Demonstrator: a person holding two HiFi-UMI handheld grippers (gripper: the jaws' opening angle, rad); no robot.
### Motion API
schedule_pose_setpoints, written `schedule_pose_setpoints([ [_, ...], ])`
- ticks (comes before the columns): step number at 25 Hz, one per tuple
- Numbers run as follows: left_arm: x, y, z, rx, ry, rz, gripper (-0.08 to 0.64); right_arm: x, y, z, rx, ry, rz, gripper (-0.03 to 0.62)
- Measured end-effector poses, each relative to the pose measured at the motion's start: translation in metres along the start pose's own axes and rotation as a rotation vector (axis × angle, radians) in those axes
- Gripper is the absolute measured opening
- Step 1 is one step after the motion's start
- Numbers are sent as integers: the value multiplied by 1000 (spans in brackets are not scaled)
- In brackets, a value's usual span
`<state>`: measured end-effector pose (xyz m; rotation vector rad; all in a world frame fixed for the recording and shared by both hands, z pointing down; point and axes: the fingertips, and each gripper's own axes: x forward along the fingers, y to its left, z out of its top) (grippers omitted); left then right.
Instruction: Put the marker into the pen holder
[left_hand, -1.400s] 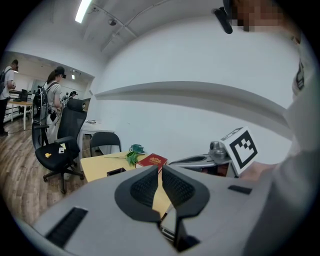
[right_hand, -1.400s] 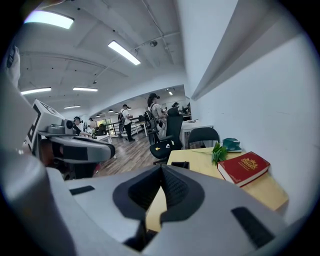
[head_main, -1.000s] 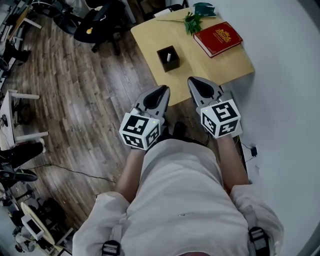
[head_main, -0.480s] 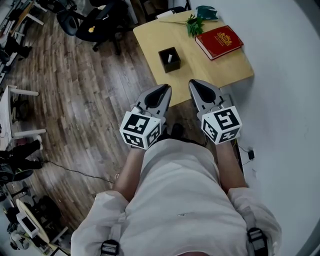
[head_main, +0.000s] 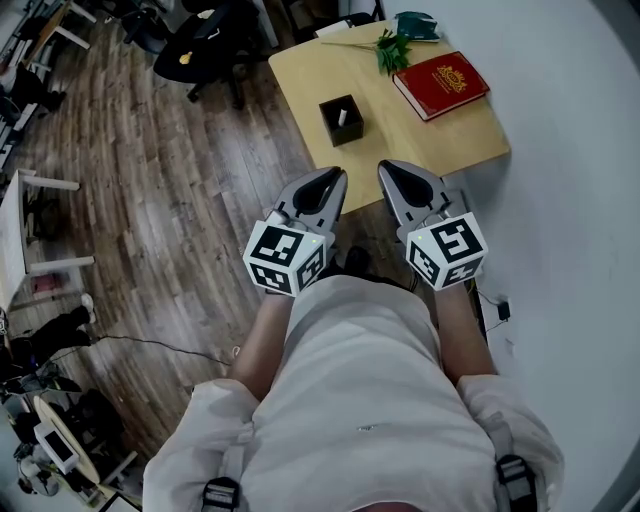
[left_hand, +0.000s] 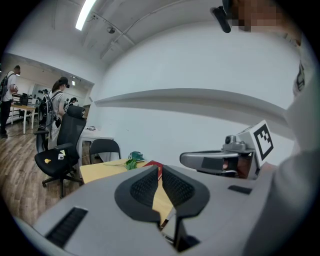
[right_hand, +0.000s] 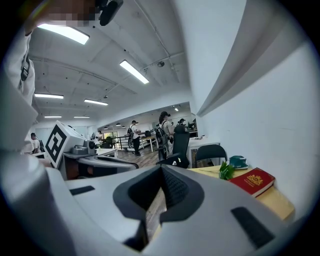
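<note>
A black square pen holder (head_main: 332, 128) stands on the light wooden table (head_main: 430, 140), with a white marker (head_main: 342, 116) upright inside it. Both grippers are held close to the person's body, short of the table's near edge. In the head view the left gripper (head_main: 333, 178) is shut and holds nothing. Beside it the right gripper (head_main: 388, 170) is also shut and holds nothing. The left gripper (left_hand: 160, 172) and the right gripper (right_hand: 161, 172) each have their jaws pressed together in their own views. The pen holder is hidden in both gripper views.
A red book (head_main: 440, 83), a green sprig (head_main: 388, 48) and a teal object (head_main: 413, 22) lie at the table's far side. A black office chair (head_main: 215, 35) stands left of the table on the wood floor. A white wall runs along the right. People stand far off.
The head view has shifted slightly, so the table sits a little further right. Both grippers stay shut in about the same place.
</note>
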<state>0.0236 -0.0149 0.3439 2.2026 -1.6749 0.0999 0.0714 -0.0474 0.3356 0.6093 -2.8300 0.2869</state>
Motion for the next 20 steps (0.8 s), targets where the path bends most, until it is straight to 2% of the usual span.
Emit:
schedule_pose_setpoints([
  [20, -1, 4, -3, 5, 11, -14, 26, 3, 6, 5, 10, -24, 23, -2],
])
